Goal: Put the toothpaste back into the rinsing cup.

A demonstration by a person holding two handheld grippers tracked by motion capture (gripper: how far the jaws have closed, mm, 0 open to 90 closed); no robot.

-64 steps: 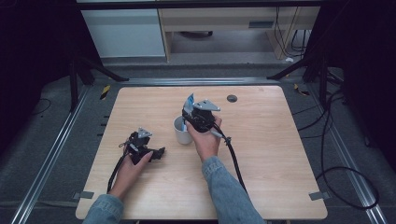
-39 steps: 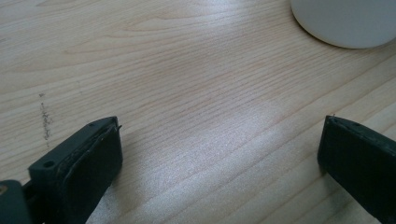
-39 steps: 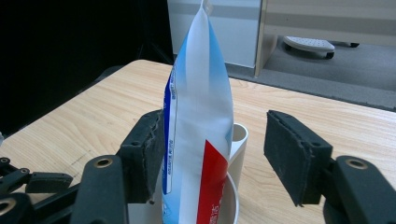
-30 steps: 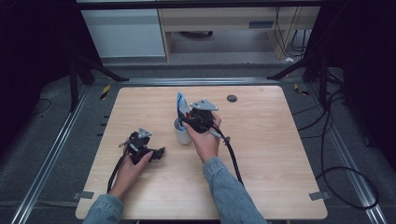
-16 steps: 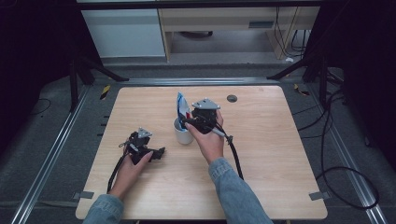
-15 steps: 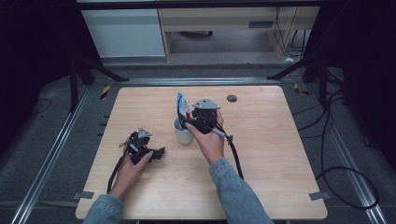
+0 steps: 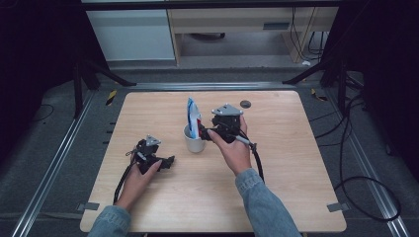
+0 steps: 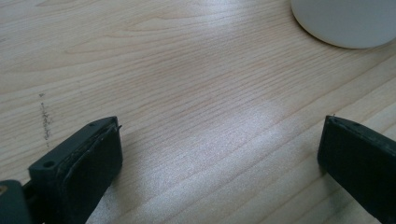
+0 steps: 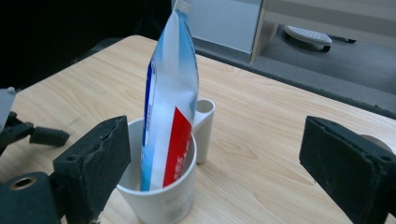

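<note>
White and handled, the mug stood near the middle of the pale wooden desk, with a blue, white and red toothpaste tube propped upright inside it, cap end up. Just to the mug's right, the right tongs had just been opening; their jaws stood wide apart and released, touching neither mug nor tube. In the right gripper view the tube leaned against the mug's rim. The left tongs lay on the desk left of the mug, jaws spread and holding nothing.
</note>
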